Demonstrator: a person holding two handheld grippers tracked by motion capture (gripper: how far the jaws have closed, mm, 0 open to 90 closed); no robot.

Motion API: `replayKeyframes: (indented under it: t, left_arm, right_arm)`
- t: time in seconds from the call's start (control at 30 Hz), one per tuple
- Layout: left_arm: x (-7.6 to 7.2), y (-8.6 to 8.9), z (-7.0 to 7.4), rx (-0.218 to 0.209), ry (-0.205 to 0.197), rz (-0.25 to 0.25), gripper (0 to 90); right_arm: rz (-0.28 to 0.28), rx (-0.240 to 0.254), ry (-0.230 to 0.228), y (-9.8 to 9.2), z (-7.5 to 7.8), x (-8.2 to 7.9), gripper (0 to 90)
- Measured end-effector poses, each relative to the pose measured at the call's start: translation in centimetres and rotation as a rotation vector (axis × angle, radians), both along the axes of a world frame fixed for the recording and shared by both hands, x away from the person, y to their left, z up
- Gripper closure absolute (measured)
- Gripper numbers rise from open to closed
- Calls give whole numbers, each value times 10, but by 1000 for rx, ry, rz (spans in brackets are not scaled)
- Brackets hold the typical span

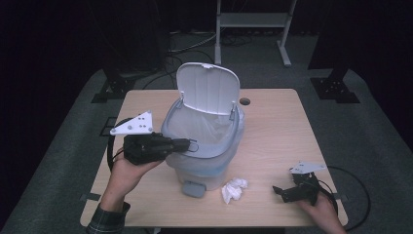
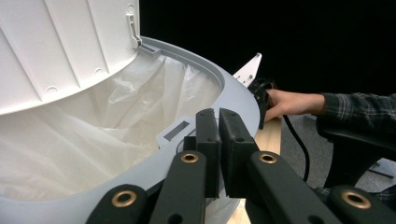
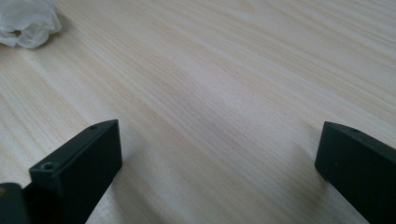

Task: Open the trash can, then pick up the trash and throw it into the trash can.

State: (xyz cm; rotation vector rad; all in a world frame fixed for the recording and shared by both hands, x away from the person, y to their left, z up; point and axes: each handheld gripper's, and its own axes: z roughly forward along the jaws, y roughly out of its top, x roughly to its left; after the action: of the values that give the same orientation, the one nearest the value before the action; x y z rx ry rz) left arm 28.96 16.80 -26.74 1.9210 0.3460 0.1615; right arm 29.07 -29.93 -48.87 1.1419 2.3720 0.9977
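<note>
Left gripper (image 1: 187, 144): centre-left, jaws clenched, apparently over the bin rim (image 2: 233, 88); contact hidden.
Right gripper (image 1: 278, 191): lower right, jaws spread, empty.
Tissue (image 1: 234, 189): crumpled, partly cut off in right gripper view.

My bench (image 1: 277, 126) is pale wood with 1 round hole (image 1: 244, 101) near its far edge. On it stand the lidded bin (image 1: 204, 146), near the middle, and a crumpled tissue (image 1: 234, 189) just beside its base.

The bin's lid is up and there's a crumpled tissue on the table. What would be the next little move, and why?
Probably the right gripper slides left to the tissue. Its fingers stand open above bare table, the tissue lies just beyond them, and the left gripper sits shut at the bin rim, lid up.
</note>
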Motion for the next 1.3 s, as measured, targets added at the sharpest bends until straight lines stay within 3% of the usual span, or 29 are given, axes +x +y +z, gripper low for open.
replayKeyframes:
  t: [0.33,0.77,1.03,1.3]
  left_arm:
    - [-10,11,9,-29,-21,23,737]
    - [-24,38,8,-7,-23,89,606]
    - [-28,48,-3,23,-20,134,453]
    - [-33,57,-20,51,-43,178,272]
  right_arm:
    - [0,1,0,0,0,0,0]
    - [0,1,0,0,0,0,0]
    - [0,1,0,0,0,0,0]
    - [0,1,0,0,0,0,0]
